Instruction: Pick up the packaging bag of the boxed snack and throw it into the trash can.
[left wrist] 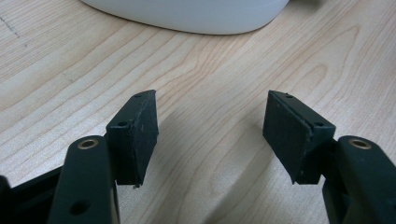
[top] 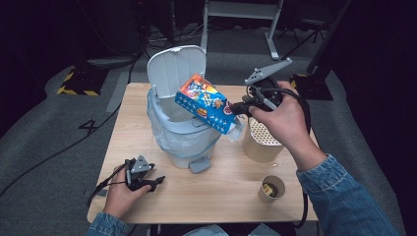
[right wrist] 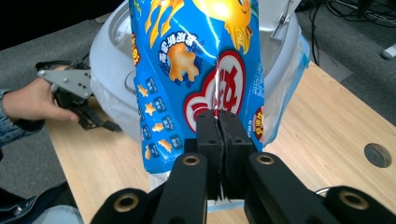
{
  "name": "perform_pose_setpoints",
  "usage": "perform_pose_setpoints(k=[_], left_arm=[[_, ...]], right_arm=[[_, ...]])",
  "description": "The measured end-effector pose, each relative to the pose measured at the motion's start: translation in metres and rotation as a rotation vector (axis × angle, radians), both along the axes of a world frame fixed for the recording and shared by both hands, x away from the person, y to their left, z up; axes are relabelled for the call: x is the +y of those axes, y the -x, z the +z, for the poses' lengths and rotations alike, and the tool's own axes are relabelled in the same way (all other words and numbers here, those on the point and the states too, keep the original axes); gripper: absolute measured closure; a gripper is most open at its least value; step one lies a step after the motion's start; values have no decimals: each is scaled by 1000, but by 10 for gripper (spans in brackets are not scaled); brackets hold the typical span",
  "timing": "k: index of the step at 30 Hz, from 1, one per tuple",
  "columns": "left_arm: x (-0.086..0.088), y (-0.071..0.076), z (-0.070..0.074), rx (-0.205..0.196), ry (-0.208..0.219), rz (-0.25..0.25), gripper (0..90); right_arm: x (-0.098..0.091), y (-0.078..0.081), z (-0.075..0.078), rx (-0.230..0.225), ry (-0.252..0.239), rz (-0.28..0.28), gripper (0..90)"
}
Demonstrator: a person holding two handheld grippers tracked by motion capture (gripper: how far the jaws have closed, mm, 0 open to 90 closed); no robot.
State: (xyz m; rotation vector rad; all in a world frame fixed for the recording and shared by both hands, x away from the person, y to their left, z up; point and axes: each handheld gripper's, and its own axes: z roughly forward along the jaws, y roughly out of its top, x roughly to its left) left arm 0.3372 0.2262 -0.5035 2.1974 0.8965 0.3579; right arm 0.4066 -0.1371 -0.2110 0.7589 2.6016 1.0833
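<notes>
Holding a blue snack bag (top: 205, 103), the right gripper (top: 242, 107) has its two black jaws pressed tight together on a thin edge of the bag. The bag hangs tilted in the air over the open white bin (top: 184, 129), which has a clear liner inside and its lid standing up at the back. The bin sits on the wooden table (top: 226, 189). The left gripper (top: 156, 183) rests low on the table near the front of the bin, with its jaws wide apart and nothing between them. A tan cup (top: 271, 189) and a bigger round tub (top: 261, 141) stand near the right arm.
</notes>
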Motion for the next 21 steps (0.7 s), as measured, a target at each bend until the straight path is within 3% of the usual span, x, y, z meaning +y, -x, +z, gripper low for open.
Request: perform_pose_setpoints(k=[7, 16, 18, 19, 21], left_arm=[[0, 1, 0, -3, -2, 1, 360], [0, 1, 0, -2, 1, 1, 359], [0, 1, 0, -1, 1, 1, 359], [0, 0, 0, -1, 1, 1, 360], [0, 0, 0, -1, 0, 1, 359]], right_arm=[[19, -7, 3, -5, 47, -21, 852], [26, -3, 5, -10, 38, 5, 821], [26, -2, 6, -9, 36, 5, 794], [28, -2, 6, -25, 25, -13, 683], [29, -3, 6, -32, 19, -19, 643]])
